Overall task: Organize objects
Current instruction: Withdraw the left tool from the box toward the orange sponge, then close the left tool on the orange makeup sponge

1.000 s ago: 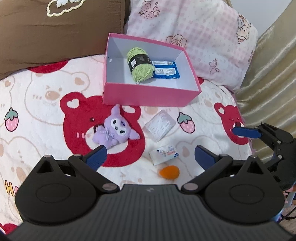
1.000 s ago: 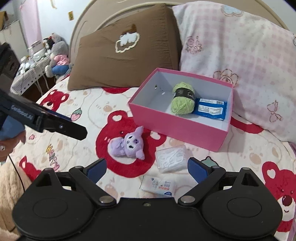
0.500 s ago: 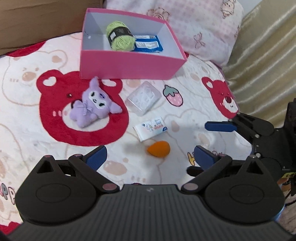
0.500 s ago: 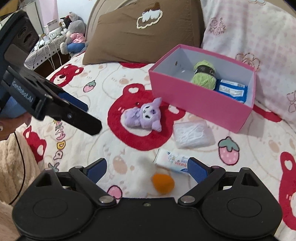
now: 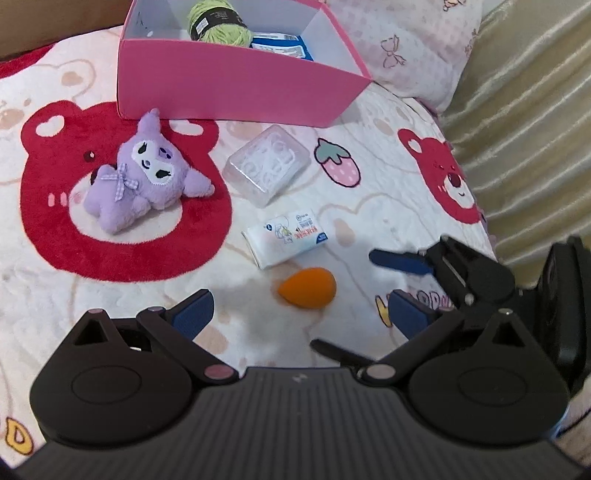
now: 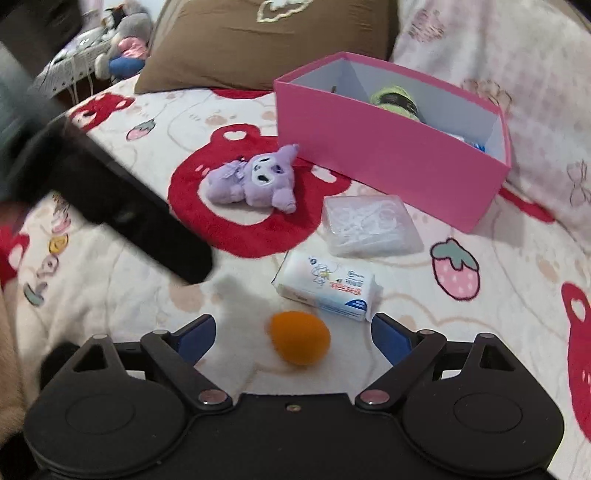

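An orange egg-shaped sponge (image 6: pixel 300 337) is lying on the bear-print blanket (image 6: pixel 118 291), and the right gripper (image 6: pixel 293 334) is hovering right over it with its blue-padded jaws standing wide to either side, the pads not touching it; those jaws have just been narrowing a little, with the sponge sitting between them and nothing gripped. Just beyond the sponge a white tissue packet (image 6: pixel 327 286) is lying flat, and past that a clear plastic case (image 6: pixel 369 227) of small white pieces is sitting near the foot of the pink box (image 6: pixel 388 158). A purple plush toy (image 6: pixel 255 179) is sprawling on a red bear face to the left of the case, just in front of the box. Inside the box a ball of green yarn (image 5: pixel 218 20) is resting beside a blue packet (image 5: pixel 282 44). The left gripper (image 5: pixel 295 314) is hanging low over the blanket with its jaws spread wide and empty, the sponge lying just ahead of them. A brown pillow (image 6: pixel 266 40) and a pink checked pillow (image 6: pixel 517 48) are leaning behind the box
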Available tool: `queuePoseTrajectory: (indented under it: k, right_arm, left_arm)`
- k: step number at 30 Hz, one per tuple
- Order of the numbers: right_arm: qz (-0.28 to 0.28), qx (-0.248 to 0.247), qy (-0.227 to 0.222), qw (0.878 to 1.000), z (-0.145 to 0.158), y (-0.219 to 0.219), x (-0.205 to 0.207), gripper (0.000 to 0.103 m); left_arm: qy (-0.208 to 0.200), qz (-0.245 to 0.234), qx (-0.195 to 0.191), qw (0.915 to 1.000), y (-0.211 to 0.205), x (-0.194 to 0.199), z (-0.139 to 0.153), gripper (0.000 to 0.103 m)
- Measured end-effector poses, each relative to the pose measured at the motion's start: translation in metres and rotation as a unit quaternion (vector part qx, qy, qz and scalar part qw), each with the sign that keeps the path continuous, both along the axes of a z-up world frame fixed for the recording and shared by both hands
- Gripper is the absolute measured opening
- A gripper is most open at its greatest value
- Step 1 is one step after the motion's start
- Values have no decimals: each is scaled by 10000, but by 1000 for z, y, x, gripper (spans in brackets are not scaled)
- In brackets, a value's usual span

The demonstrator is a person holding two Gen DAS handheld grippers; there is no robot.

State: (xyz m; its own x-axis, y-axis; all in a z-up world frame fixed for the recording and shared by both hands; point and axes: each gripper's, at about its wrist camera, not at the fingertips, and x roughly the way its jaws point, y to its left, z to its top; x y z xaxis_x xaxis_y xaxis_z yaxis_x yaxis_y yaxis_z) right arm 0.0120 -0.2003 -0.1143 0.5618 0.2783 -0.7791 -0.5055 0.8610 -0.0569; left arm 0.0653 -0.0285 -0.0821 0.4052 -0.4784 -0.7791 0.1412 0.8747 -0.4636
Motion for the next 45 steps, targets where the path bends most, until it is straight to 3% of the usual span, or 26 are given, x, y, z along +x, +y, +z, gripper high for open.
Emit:
queuePoseTrajectory:
  k: [4,10,14,19,26,30,33,38,40,42,45]
  right_arm:
    - [-154,119,30,9998,-17,0,-1,93]
    - [-535,332,-170,9979,-37,-3,-3,88]
    - [-710,538,-183,9959,-47,-3,-3,88]
    - [-898,698,-158,9934,-60,-6,0,88]
    - [-1062,949,-15,9898,-71,-14,4,88]
    - [-1122,1101,87,9875,-74,-17,7,93]
    - [-885,913,40,9919,-79,-9,5,101]
    - [-900,821,91,9925,-79,-4,7,103]
    - [-986,969,113,9903,-76,-9,7,101]
    - [-1101,956,63,9893,-74,-11,6,92]
    - [-1082,888,-85,9901,-70,-12,3,83]
  left_arm:
    - [73,183,-342,9992,1,-1,-20,101]
    - [-21,699,-332,9970,2,-12,-46,100]
    - [-506,525,123,9973,-10,-23,-51,98]
    - [-988,410,277,9939,-22,-31,-58,93]
    - [-1177,388,-166,9922,-33,-32,-69,90]
    - [-1300,427,-252,9903,-39,-29,-70,80]
    - [-1304,440,-256,9902,-42,-29,-70,73]
    - [-1284,515,-284,9900,-44,-29,-71,64]
    - [-1353,381,-133,9900,-44,-29,-68,64]
    - [-1500,259,9,9883,-41,-29,-65,63]
    - [-1260,307,-295,9911,-35,-25,-66,63]
